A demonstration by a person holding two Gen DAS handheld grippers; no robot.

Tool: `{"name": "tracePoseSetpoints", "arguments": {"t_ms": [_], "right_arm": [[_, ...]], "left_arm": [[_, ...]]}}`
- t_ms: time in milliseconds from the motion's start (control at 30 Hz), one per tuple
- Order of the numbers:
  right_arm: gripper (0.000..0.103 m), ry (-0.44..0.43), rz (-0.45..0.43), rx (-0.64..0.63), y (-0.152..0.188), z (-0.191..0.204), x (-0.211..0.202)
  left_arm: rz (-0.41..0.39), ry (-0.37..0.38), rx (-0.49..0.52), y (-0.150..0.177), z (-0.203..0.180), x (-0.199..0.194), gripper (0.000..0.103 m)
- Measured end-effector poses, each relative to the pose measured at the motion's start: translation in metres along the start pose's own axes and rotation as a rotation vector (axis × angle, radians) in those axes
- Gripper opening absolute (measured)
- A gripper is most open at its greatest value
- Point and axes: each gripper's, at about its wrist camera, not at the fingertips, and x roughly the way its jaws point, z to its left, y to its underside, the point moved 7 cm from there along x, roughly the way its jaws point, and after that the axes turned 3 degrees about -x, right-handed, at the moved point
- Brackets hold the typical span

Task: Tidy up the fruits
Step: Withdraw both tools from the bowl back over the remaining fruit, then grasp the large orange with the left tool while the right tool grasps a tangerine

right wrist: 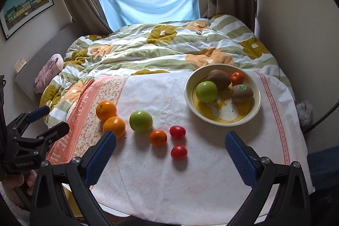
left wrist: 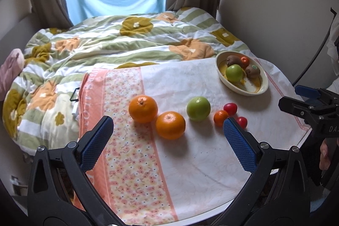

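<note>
"GenRobot.AI" on left claw (right wrist: 45, 122)
</note>
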Motion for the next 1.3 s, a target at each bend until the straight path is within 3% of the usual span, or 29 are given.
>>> {"name": "tracePoseSetpoints", "arguments": {"t_ms": [367,600,833,1033,1100,1300], "right_arm": [[0.102,0.078,0.021,0.033,0.028,0.015,0.052],[0.099,0.089,0.053,0.003,0.039,0.018,0.082],[0.098,0.077,0.068,-0.021,0.046,0.022,0.099],[0.084,0.061,0.091,-0.052,0.048,0.025,0.111],[0.083,0.057,0.095,-0.055,0.049,0.025,0.115],[0.082,0.05,0.096,-0.074,0.048,0.026,0.119]], "left_arm": [[0.076,0.104,0.019,0.026,0.009,0.073,0.103],[0.122,0.115,0.004,0.036,0.006,0.107,0.094],[0.146,0.112,0.015,0.037,0.002,0.128,0.087],[0.154,0.106,0.045,0.042,-0.004,0.133,0.083],[0.171,0.103,0.036,0.046,-0.003,0.137,0.078],[0.174,0.099,0.022,0.047,-0.001,0.141,0.075]]}}
